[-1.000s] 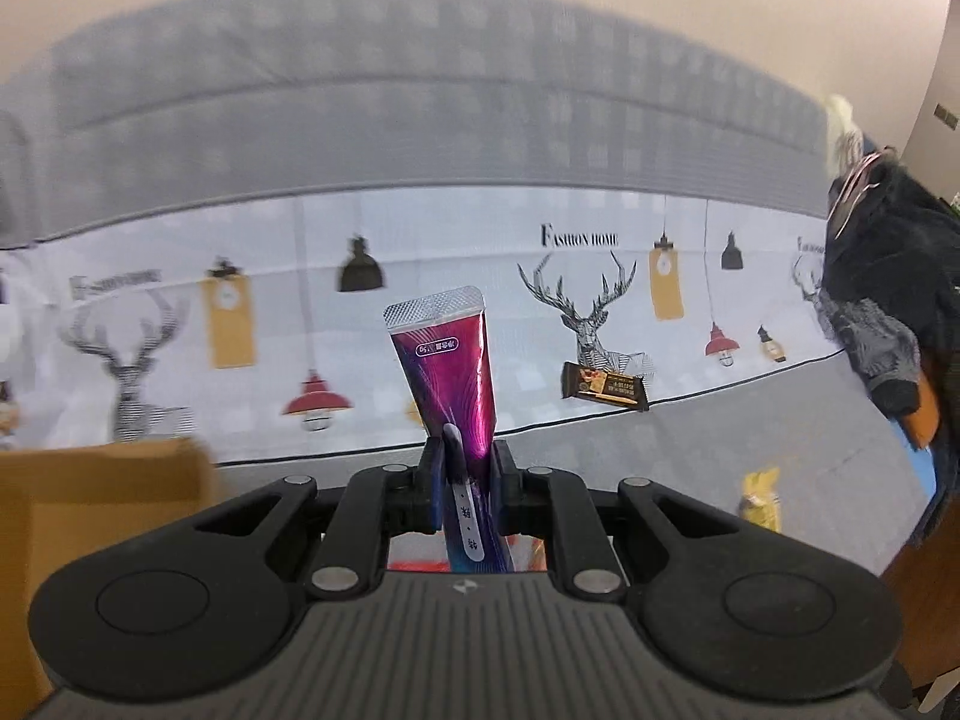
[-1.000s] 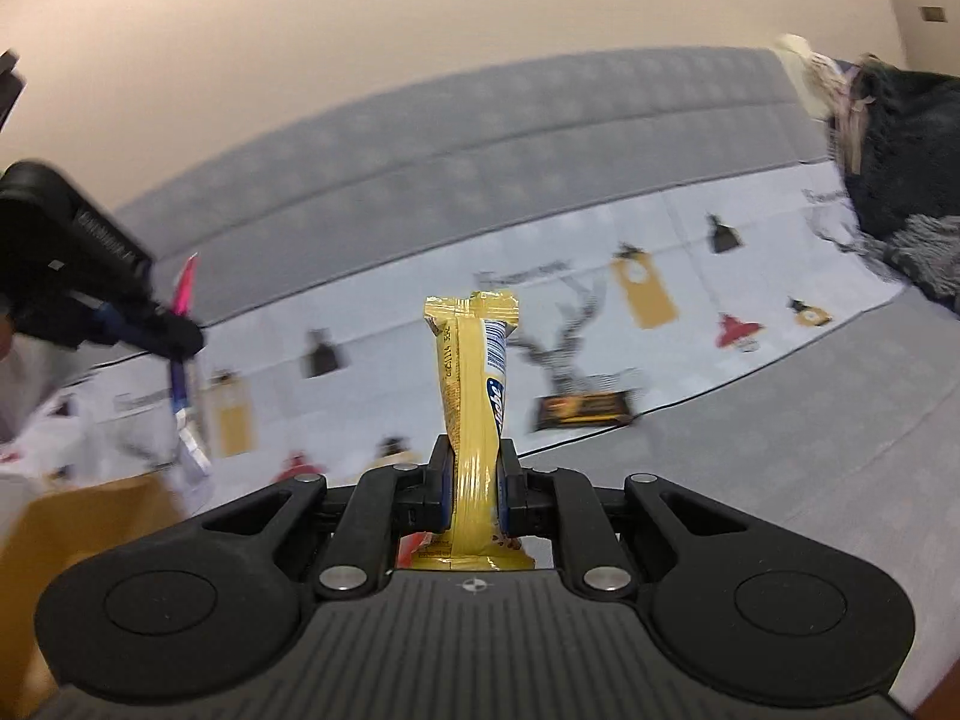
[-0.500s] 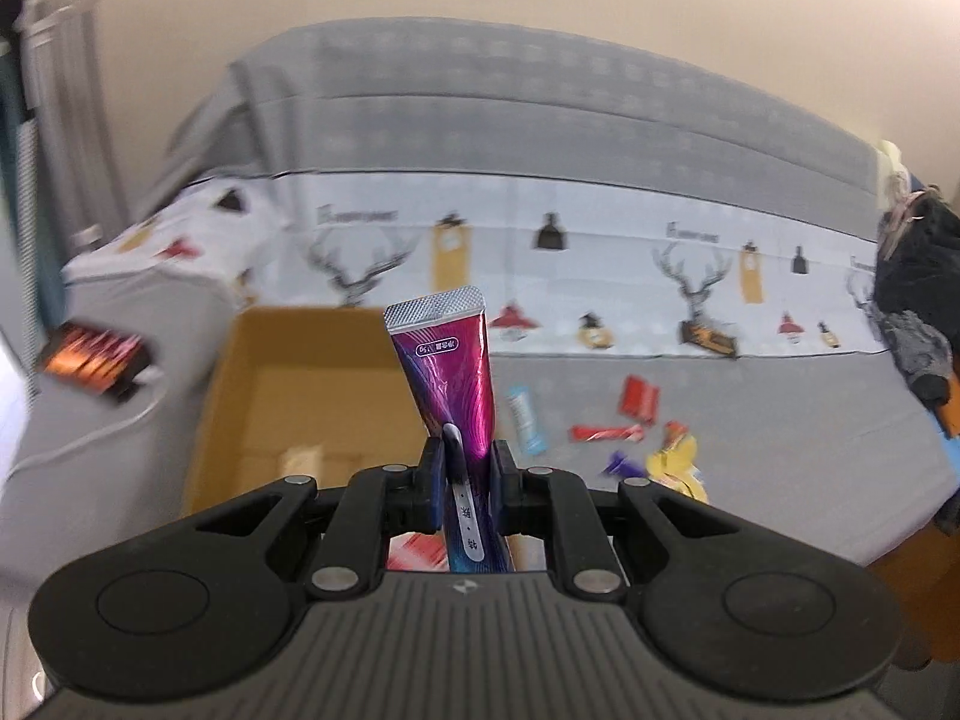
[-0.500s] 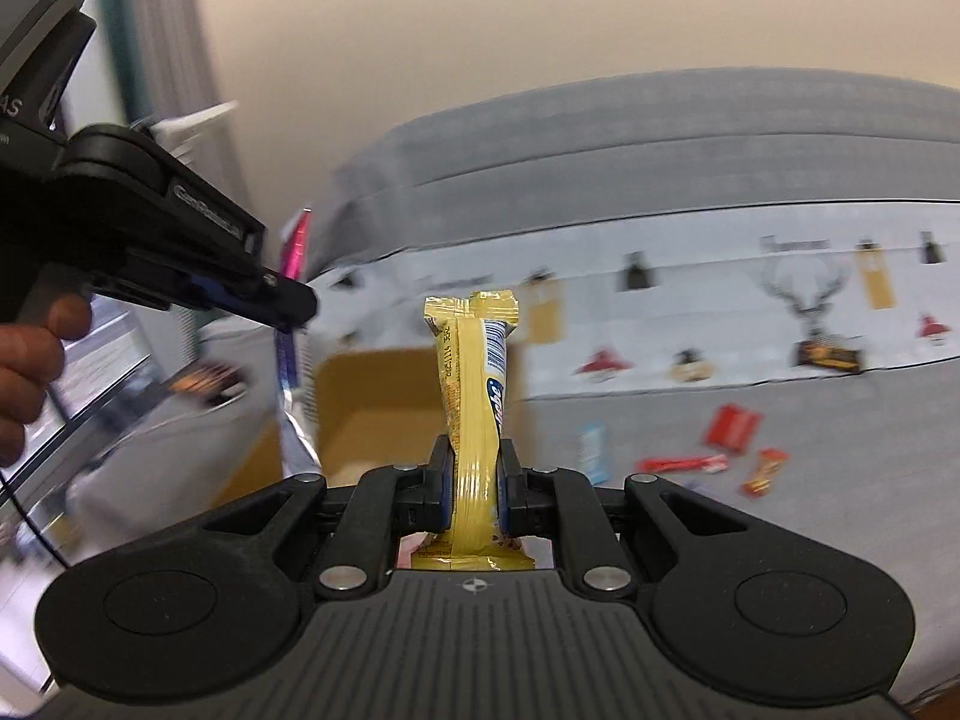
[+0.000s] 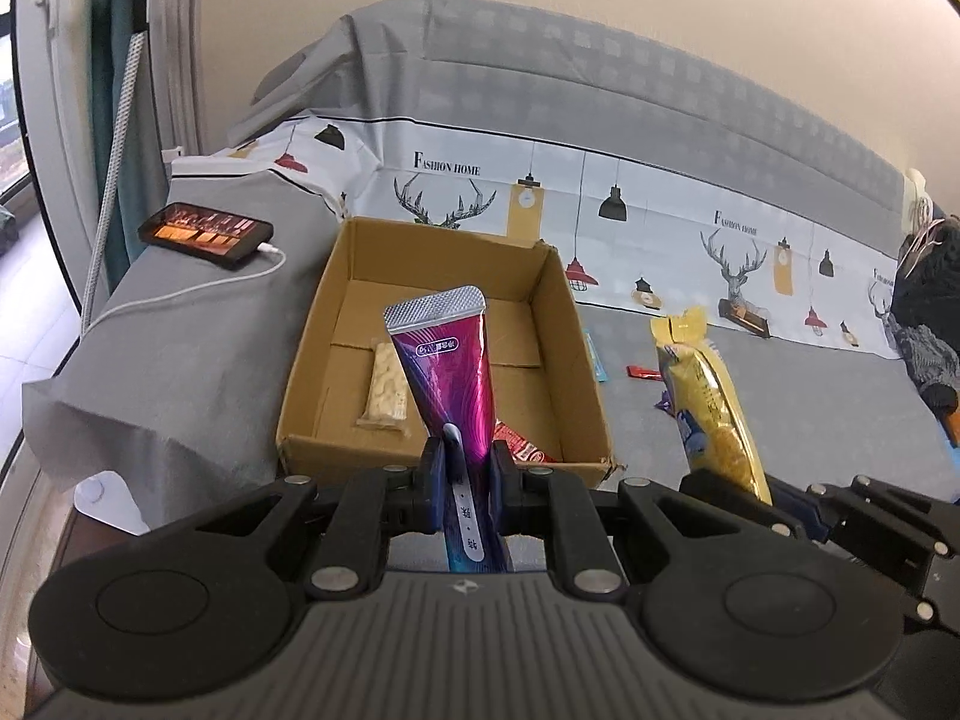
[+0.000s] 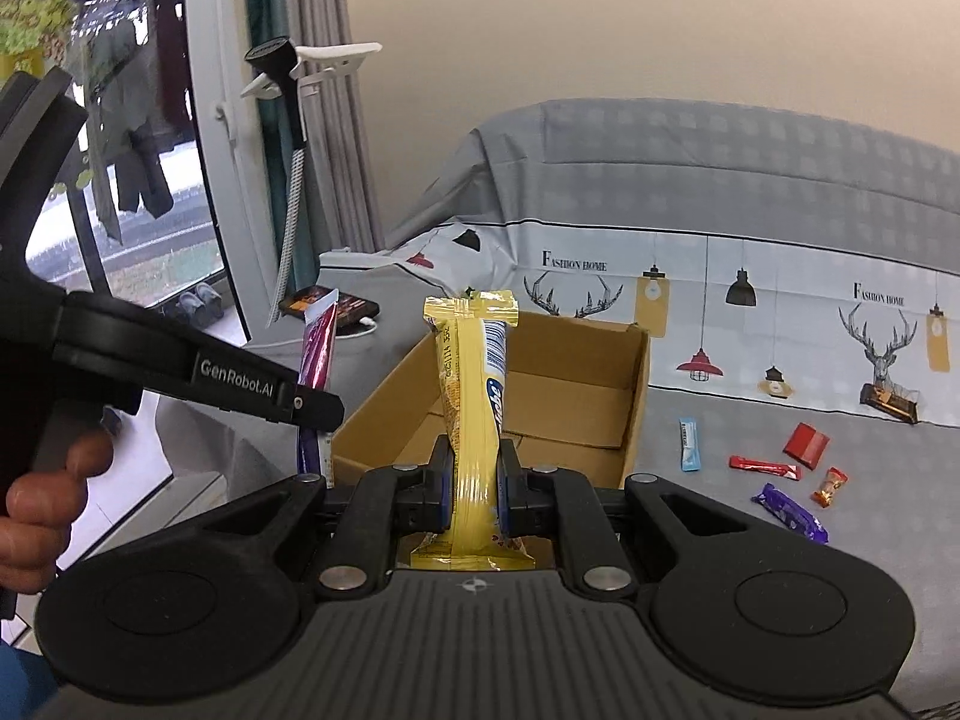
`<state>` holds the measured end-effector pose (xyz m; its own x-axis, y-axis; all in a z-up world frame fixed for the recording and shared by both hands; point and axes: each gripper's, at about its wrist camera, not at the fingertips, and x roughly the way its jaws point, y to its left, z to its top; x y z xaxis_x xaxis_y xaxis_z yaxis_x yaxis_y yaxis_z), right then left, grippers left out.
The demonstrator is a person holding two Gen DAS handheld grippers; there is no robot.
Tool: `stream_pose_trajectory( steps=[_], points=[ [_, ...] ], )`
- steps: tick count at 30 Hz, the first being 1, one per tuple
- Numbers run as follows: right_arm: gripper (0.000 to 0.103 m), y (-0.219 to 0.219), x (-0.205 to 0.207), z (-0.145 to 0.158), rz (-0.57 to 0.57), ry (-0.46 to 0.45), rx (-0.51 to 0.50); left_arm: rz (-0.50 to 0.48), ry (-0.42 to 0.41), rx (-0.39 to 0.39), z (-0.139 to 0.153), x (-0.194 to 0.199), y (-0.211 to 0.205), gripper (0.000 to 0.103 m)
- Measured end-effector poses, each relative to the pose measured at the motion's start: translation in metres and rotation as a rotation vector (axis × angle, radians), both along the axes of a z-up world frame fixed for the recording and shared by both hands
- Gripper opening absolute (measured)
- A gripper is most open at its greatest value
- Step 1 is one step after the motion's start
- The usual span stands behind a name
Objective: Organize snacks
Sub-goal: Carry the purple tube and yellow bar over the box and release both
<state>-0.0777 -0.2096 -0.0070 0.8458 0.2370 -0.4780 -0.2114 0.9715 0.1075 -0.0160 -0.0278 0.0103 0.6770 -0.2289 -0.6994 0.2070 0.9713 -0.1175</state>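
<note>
My left gripper [image 5: 461, 474] is shut on a purple snack tube [image 5: 447, 360] and holds it upright over the near edge of an open cardboard box [image 5: 312, 354]. The box holds a pale cereal bar [image 5: 384, 384] and a red packet [image 5: 519, 441]. My right gripper [image 6: 474, 486] is shut on a yellow snack bar [image 6: 474, 396], upright, near the box [image 6: 636, 396]. That yellow bar also shows in the left wrist view [image 5: 711, 408], right of the box. The left gripper and its purple tube [image 6: 317, 354] show at the left of the right wrist view.
Loose snacks lie on the grey sofa seat right of the box: a blue bar [image 6: 689, 444], red packets [image 6: 807, 444], a purple bar [image 6: 789, 513]. A charging phone [image 5: 204, 234] lies on the left armrest. A window and curtains stand at the far left.
Both grippers have swung left and down from the sofa back toward the box, each still holding its snack. The box is now close below them.
</note>
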Motion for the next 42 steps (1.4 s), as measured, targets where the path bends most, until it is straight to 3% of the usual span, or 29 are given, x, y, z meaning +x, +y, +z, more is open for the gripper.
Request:
stream_pose_trajectory(
  steps=[21,42],
  points=[
    [0.014,0.010,0.004,-0.002,0.006,0.010,-0.045,0.011,0.006,-0.052,-0.004,-0.004,0.013,0.016],
    [0.014,0.008,0.039,-0.018,-0.049,0.079,-0.047,0.033,0.062,-0.061,-0.020,0.036,0.018,0.016]
  ],
)
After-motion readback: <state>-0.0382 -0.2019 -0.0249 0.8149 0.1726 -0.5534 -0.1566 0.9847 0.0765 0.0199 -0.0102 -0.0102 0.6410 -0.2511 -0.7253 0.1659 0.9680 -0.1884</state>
